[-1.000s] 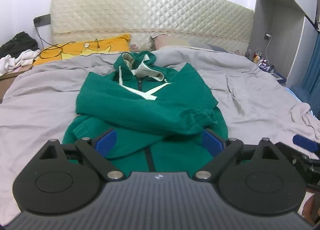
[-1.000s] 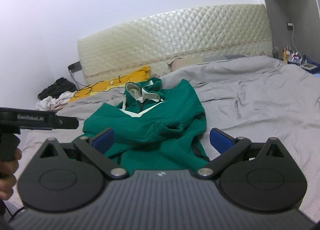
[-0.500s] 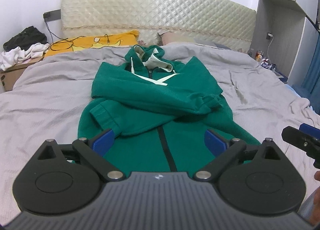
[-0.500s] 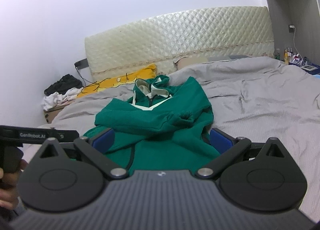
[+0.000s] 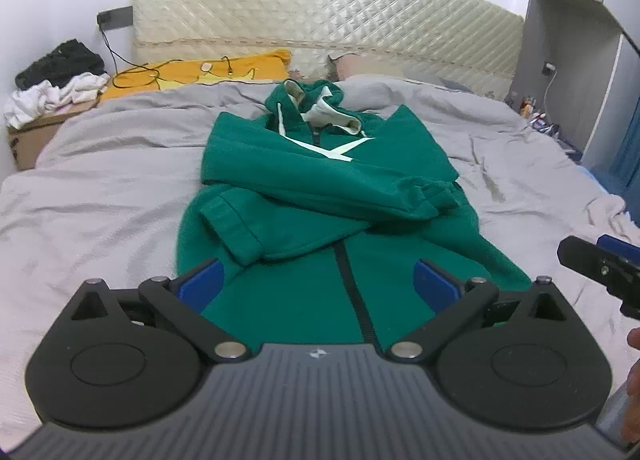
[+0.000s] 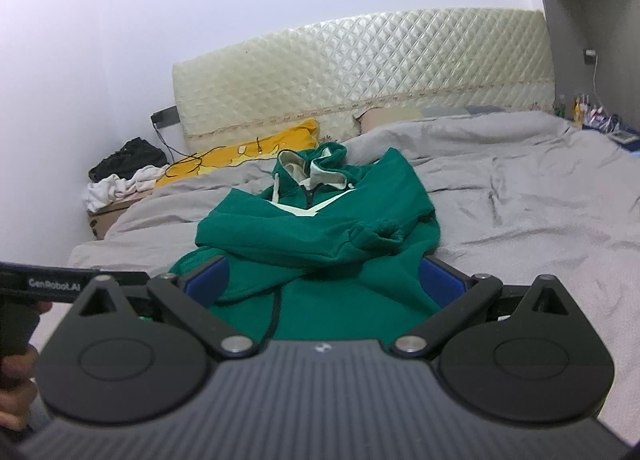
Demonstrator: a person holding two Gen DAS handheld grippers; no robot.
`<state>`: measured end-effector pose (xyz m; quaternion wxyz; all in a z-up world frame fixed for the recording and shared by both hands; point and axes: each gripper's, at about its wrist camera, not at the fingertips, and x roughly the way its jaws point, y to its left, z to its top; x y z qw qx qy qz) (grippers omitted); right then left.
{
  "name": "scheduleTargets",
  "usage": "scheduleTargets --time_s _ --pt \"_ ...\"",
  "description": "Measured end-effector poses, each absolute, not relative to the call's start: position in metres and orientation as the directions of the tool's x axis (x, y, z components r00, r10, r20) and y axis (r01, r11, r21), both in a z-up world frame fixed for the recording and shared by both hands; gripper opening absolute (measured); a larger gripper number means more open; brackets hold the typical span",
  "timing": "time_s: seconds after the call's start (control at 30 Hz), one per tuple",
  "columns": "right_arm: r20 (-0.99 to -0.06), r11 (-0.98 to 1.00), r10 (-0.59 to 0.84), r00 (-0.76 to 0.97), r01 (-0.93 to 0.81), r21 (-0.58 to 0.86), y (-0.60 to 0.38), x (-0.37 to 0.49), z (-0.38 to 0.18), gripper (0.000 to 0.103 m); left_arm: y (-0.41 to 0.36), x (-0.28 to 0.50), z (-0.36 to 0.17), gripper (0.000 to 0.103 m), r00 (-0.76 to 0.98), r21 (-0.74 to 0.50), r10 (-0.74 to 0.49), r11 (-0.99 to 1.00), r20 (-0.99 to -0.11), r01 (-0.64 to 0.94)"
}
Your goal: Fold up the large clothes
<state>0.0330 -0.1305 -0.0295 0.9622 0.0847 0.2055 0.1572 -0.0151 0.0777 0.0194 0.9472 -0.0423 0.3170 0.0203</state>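
Grey bedding (image 5: pixel 120 188) under green hoodie (image 5: pixel 320 196); bedside clutter (image 5: pixel 536 116) perhaps bottles.

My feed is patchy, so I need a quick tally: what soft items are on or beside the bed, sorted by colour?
Green: 1, hoodie
Grey: 1, bedsheet
Yellow: 1, pillow
Black: 1, clothes heap
White: 1, clothes heap
Total: 5

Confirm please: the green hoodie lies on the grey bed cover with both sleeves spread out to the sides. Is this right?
Not quite. The green hoodie does lie on the grey bed cover, but both sleeves are folded across the chest, as the left wrist view shows.
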Motion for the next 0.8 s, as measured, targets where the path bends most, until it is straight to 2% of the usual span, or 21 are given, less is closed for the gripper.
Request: scheduleTargets --time_s 0.33,0.47,0.63,0.8 --pt "-0.501 0.94 0.339 0.796 -0.268 0.211 -0.128 0.076 -0.029 0.103 0.069 -0.019 0.095 0.103 0.772 -0.011 0.071 0.995 -0.632 -0.101" --pt "-0.552 0.936 0.346 0.758 -0.24 0.257 -0.135 0.099 -0.041 0.103 0.075 -0.017 0.121 0.103 0.754 -0.05 0.073 0.989 -0.652 -0.139" --pt "-0.594 0.939 0.331 0.733 -0.192 0.287 -0.141 0.119 -0.054 0.103 0.082 -0.01 0.132 0.103 0.735 -0.099 0.04 0.985 -0.677 -0.145" --pt "-0.602 0.947 0.314 0.734 -0.194 0.258 -0.141 0.129 -0.055 0.103 0.089 0.002 0.121 0.103 0.715 -0.121 0.041 0.977 -0.698 -0.174"
